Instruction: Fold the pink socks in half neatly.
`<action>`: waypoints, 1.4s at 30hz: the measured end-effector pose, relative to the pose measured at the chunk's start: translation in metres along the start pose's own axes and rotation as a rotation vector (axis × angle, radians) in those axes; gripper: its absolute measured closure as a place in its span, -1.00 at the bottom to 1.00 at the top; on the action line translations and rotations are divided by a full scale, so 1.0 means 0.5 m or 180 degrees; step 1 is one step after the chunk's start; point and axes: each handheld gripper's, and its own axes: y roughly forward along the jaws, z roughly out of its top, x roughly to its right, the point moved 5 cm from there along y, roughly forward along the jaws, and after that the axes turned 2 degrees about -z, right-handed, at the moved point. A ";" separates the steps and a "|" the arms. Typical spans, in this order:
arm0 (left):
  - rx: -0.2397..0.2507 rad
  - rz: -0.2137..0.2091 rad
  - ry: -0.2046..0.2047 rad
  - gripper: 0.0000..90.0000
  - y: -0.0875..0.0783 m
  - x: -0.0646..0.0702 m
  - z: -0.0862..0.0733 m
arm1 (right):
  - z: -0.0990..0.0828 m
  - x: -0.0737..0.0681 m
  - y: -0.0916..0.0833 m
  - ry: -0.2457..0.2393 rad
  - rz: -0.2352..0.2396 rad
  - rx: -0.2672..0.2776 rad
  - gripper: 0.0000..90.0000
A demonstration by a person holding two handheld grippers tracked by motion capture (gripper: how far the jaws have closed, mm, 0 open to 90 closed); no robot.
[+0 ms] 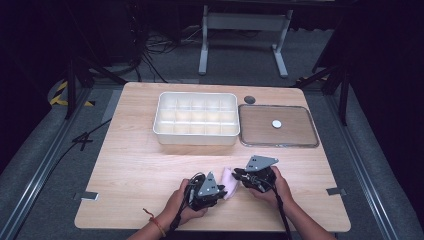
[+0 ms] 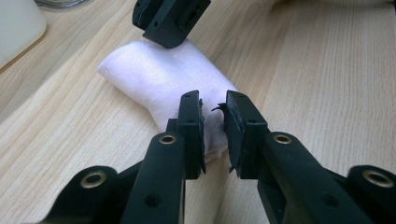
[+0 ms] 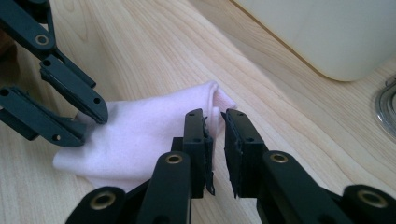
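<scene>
The pale pink folded cloth lies on the near middle of the table, and I hold it from both ends, probably to keep the fold flat and tidy. My left gripper pinches its near-left end, jaws almost together with fabric between them. My right gripper nips the far-right edge just as narrowly. Farther off stand the white compartment box and, to its right, the framed tray.
</scene>
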 end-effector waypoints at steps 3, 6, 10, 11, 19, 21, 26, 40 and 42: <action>-0.0005 -0.0003 -0.0004 0.70 0.000 0.000 0.000 | 0.005 0.003 -0.010 -0.0011 -0.0067 0.0023 0.79; -0.0019 -0.0021 -0.0014 0.70 -0.001 -0.001 0.000 | 0.012 0.006 -0.020 0.0043 -0.0059 0.0108 0.78; 0.0014 -0.0027 -0.0039 0.70 0.000 -0.003 0.001 | 0.022 -0.013 -0.033 0.0052 0.0092 0.0237 0.75; -0.0004 -0.0045 -0.0069 0.70 0.000 -0.002 0.000 | 0.024 -0.024 -0.031 -0.0005 0.0138 0.0232 0.75; 0.0001 -0.0050 -0.0078 0.70 0.000 -0.002 0.000 | 0.006 -0.047 0.003 -0.0108 0.0209 -0.0007 0.70; 0.0011 -0.0063 -0.0093 0.69 0.000 -0.001 0.000 | 0.002 -0.039 0.004 -0.0057 0.0211 -0.0026 0.70; 0.0015 -0.0125 -0.0112 0.68 0.003 0.005 0.004 | -0.007 -0.023 0.000 0.0018 0.0188 -0.0047 0.69; 0.0015 -0.0203 -0.0140 0.65 0.007 0.019 0.012 | 0.008 -0.015 -0.027 0.0106 0.0112 0.0091 0.55; 0.0019 -0.0206 -0.0147 0.64 0.007 0.019 0.012 | 0.014 -0.022 -0.032 0.0163 0.0164 0.0144 0.49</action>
